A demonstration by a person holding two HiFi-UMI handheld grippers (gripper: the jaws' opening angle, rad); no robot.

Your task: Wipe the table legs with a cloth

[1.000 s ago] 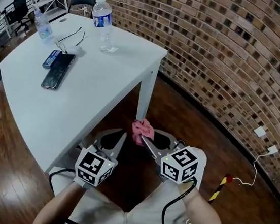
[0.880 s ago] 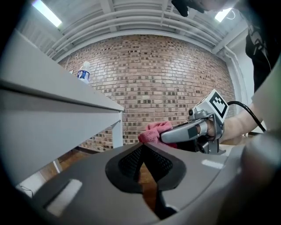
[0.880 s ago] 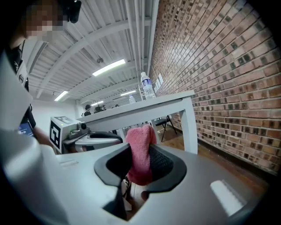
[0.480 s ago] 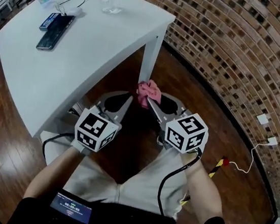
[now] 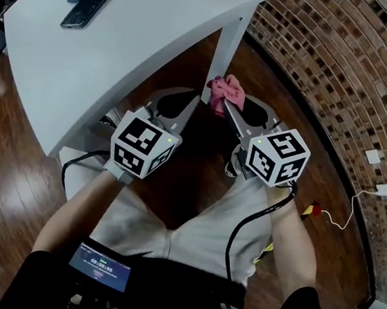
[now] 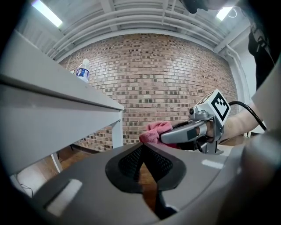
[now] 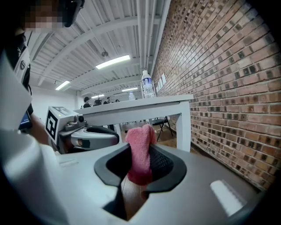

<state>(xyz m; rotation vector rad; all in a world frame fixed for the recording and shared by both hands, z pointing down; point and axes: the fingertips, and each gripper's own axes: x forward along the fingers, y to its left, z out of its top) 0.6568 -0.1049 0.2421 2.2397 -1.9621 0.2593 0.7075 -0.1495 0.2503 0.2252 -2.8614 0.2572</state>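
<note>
You'll find nothing legible here. The screen (image 5: 99,267) at your chest shows digits too small to read. The label on the bottle (image 6: 82,72) is blurred.

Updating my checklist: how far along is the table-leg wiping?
Done: the right tongs grip the pink cloth. In hand: cloth held near the white table leg, seemingly not touching. Remaining: apparently the wiping itself; the left tongs are shut, empty.

Table leg (image 5: 224,52) dead ahead, near the cloth (image 5: 227,91) pinched in my right gripper (image 5: 222,106); open floor (image 5: 270,82) between leg and brick wall (image 5: 334,56); tabletop (image 5: 123,42) overhangs left of leg, open space beneath; my left gripper (image 5: 191,106), jaws together, crowds alongside.
</note>
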